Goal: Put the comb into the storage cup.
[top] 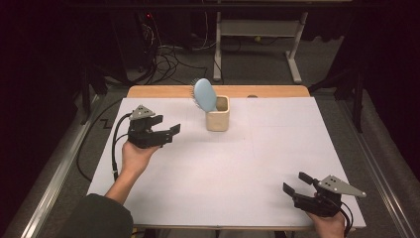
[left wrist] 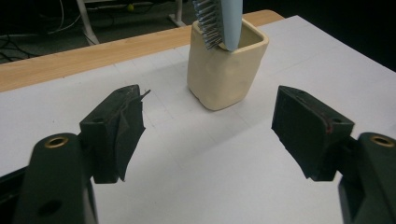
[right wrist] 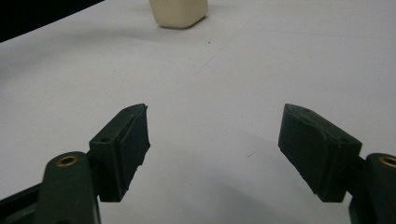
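A cream square cup (top: 218, 119) stands upright at the back middle of the white table, and a light-blue hairbrush (top: 203, 95) leans out of it, head up and tilted left. In the left gripper view the cup (left wrist: 225, 70) and the brush (left wrist: 219, 21) sit just beyond the jaws. My left gripper (top: 168, 129) hovers to the left of the cup, apart from it and pointing toward it; it is open (left wrist: 208, 126) with nothing between the jaws. My right gripper (top: 296, 182) rests open near the front right corner, jaws wide (right wrist: 215, 149) over bare table. The cup's base (right wrist: 179, 11) shows far off.
A white sheet (top: 223, 168) covers the table; a wooden strip (top: 163, 91) runs along its back edge. A table frame (top: 257, 34) and cables (top: 168, 57) stand on the floor behind. A sleeve (top: 99, 218) enters at the bottom left.
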Available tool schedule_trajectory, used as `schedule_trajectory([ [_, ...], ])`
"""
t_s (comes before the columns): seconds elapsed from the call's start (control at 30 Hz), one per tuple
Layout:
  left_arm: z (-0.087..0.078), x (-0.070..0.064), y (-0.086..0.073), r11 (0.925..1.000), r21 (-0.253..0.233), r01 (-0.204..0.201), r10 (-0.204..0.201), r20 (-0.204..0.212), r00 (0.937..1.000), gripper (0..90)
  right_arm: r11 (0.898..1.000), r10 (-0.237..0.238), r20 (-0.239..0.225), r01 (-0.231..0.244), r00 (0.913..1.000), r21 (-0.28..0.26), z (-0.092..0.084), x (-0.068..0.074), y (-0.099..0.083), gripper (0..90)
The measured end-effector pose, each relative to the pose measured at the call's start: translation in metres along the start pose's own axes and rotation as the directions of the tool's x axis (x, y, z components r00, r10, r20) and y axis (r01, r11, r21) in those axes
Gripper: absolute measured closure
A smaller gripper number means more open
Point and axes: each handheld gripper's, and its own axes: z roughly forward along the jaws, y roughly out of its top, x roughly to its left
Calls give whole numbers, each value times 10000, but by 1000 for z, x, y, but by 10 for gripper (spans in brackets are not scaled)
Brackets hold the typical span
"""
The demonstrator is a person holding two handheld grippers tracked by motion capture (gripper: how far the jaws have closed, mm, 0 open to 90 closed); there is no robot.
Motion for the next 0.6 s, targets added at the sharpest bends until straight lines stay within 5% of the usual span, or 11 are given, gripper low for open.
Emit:
schedule_trajectory([
  [0.6, -14, 4, -21, 9995, -242, 183, -181, 91, 9998, 276, 10000, -17, 14, 17, 10000, 21, 0, 0, 0, 255],
])
